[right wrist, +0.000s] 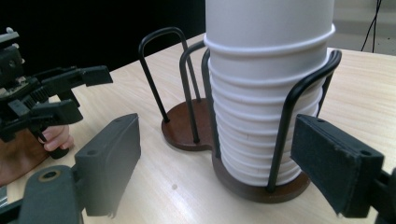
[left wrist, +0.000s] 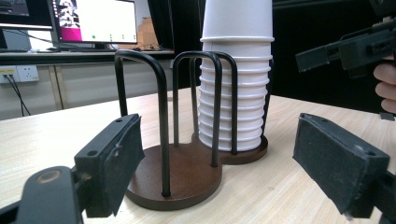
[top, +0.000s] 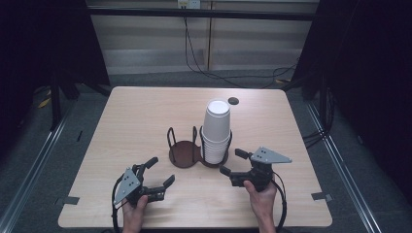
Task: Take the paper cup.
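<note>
High view: the stack of white paper cups point(top: 216, 128) stands in the right bay of the two-bay wire holder point(top: 187, 150) at mid-table. Both grippers, the left gripper point(top: 161, 171) and right gripper point(top: 233, 162), gape empty near it.

Left gripper view: the empty bay sits nearest; a careless reach could snag a wire hoop point(left wrist: 159, 107).

Right gripper view: the tall stack looms close, and a sideways nudge might tip it.

You have white cups point(top: 216, 130) at frame centre, a dark brown holder point(top: 183, 154) with black wire hoops, a pale woodgrain worktop point(top: 136, 116), and black jaws.

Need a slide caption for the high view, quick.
Two open grippers, left and right, flank a two-bay holder with a cup stack in its right bay.
</note>
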{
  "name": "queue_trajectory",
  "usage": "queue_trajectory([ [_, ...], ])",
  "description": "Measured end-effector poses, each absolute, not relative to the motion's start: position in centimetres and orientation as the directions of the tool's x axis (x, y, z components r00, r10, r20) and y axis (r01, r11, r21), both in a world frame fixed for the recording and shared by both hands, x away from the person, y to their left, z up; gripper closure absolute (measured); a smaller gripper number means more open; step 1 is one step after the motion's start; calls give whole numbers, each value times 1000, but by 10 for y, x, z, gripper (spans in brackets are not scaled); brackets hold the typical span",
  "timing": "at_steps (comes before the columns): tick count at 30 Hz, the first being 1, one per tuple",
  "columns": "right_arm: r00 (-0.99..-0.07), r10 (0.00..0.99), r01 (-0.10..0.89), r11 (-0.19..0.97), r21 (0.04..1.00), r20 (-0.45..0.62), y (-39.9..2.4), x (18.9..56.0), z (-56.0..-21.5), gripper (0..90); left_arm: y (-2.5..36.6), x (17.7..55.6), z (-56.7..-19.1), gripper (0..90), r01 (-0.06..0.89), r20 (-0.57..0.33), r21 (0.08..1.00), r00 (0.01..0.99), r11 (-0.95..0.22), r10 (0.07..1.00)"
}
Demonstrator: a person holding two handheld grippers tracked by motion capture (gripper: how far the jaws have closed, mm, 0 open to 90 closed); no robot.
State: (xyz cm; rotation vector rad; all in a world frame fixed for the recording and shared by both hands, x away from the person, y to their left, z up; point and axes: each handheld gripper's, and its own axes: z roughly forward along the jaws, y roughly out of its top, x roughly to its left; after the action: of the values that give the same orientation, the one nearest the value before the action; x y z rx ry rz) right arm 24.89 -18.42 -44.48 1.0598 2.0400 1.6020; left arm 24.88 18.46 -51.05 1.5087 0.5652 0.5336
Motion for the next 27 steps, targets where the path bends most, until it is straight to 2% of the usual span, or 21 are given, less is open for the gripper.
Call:
queue_trajectory([
  [11, -699, 694, 328, 95, 940, 174, -184, 255, -424, 203, 185, 249, -511, 157, 21, -16, 1000, 764, 0, 645],
  [15, -710, 681, 325, 86, 942, 182, -184, 260, -417, 176, 185, 249, -510, 156, 21, -14, 1000, 765, -3, 644],
  [17, -720, 668, 325, 84, 942, 189, -184, 262, -414, 135, 185, 249, -510, 156, 21, -16, 1000, 764, 0, 645],
  [27, -720, 671, 315, 90, 945, 176, -184, 271, -400, 137, 185, 249, -511, 157, 20, -14, 1000, 766, -2, 643],
])
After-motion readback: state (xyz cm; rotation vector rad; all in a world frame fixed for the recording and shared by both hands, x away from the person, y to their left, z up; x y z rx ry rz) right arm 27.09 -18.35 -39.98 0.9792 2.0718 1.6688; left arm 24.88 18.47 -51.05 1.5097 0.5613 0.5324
